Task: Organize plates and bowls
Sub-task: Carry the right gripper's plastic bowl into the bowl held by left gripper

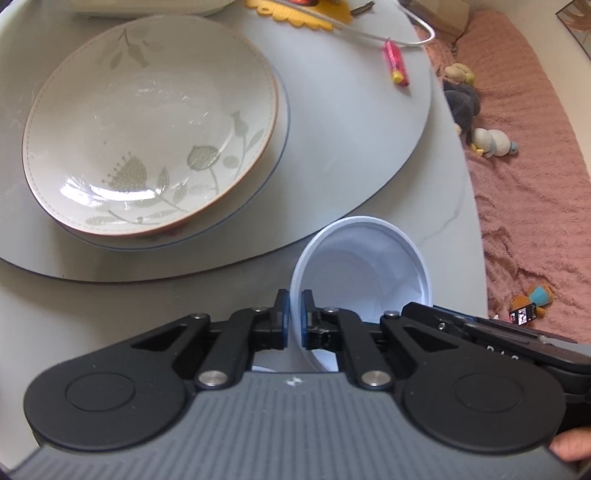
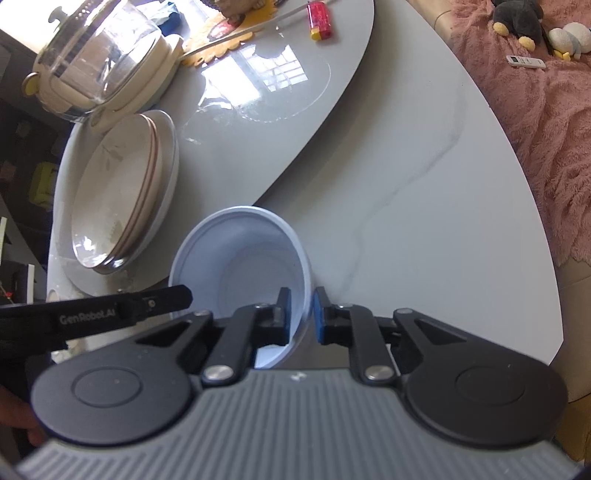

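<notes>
A small white bowl (image 1: 364,269) is held off the table edge by both grippers. My left gripper (image 1: 294,314) is shut on its left rim. My right gripper (image 2: 302,314) is shut on its right rim, where the bowl (image 2: 240,258) looks pale blue. A floral bowl with a brown rim (image 1: 147,129) sits on a blue-rimmed plate (image 1: 282,122) on the grey turntable (image 1: 351,147). The same stack (image 2: 122,192) shows at the left in the right wrist view.
A glass-lidded pot (image 2: 99,59) stands behind the stack. A red lighter (image 1: 397,62), a white cable and a yellow mat (image 1: 299,11) lie at the far side. The table's curved edge (image 1: 476,221) borders a pink blanket with plush toys (image 1: 491,142).
</notes>
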Demonstrator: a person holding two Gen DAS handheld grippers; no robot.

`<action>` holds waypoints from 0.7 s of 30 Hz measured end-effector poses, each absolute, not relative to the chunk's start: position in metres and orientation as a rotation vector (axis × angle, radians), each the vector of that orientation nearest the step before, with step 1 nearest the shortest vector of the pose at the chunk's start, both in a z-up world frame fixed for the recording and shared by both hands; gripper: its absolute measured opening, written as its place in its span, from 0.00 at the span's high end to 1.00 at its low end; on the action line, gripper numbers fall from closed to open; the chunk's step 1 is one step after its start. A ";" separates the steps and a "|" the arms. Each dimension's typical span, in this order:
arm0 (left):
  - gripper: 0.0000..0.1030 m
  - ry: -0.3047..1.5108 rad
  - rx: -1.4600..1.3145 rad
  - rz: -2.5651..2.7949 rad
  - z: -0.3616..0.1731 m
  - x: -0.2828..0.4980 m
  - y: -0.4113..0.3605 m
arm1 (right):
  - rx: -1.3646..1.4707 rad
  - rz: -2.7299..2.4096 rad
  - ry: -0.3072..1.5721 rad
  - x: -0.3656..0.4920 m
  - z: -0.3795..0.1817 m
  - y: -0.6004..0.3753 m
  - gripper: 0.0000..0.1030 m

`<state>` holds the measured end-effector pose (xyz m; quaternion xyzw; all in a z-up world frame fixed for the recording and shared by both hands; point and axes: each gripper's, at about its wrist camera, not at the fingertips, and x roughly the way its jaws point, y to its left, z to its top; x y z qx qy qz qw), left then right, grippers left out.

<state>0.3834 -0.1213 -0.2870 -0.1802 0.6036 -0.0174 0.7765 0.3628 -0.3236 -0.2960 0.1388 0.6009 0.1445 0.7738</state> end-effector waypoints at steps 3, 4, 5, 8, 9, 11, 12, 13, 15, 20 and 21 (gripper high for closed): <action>0.93 1.295 -0.363 -0.090 -0.276 0.381 -0.124 | 0.307 0.309 1.298 0.360 -0.290 -0.327 0.85; 0.93 1.291 -0.358 -0.107 -0.272 0.379 -0.125 | 0.306 0.302 1.292 0.358 -0.287 -0.329 0.85; 0.93 1.291 -0.354 -0.121 -0.268 0.378 -0.125 | 0.309 0.297 1.292 0.356 -0.285 -0.331 0.85; 0.93 1.286 -0.377 -0.148 -0.258 0.374 -0.122 | 0.339 0.284 1.294 0.348 -0.277 -0.337 0.85; 0.93 1.281 -0.379 -0.153 -0.253 0.371 -0.121 | 0.344 0.283 1.288 0.346 -0.272 -0.338 0.85; 0.93 1.267 -0.387 -0.162 -0.243 0.366 -0.118 | 0.361 0.283 1.278 0.340 -0.263 -0.340 0.85; 0.93 1.259 -0.397 -0.167 -0.237 0.364 -0.116 | 0.374 0.282 1.273 0.338 -0.258 -0.340 0.85; 0.93 1.250 -0.404 -0.171 -0.231 0.359 -0.113 | 0.383 0.280 1.264 0.335 -0.252 -0.341 0.85; 0.93 1.233 -0.413 -0.175 -0.218 0.352 -0.107 | 0.383 0.288 1.244 0.331 -0.241 -0.339 0.85; 0.93 1.204 -0.427 -0.190 -0.195 0.333 -0.095 | 0.386 0.317 1.201 0.319 -0.215 -0.334 0.85; 0.93 1.198 -0.426 -0.197 -0.191 0.329 -0.091 | 0.384 0.319 1.192 0.317 -0.210 -0.332 0.85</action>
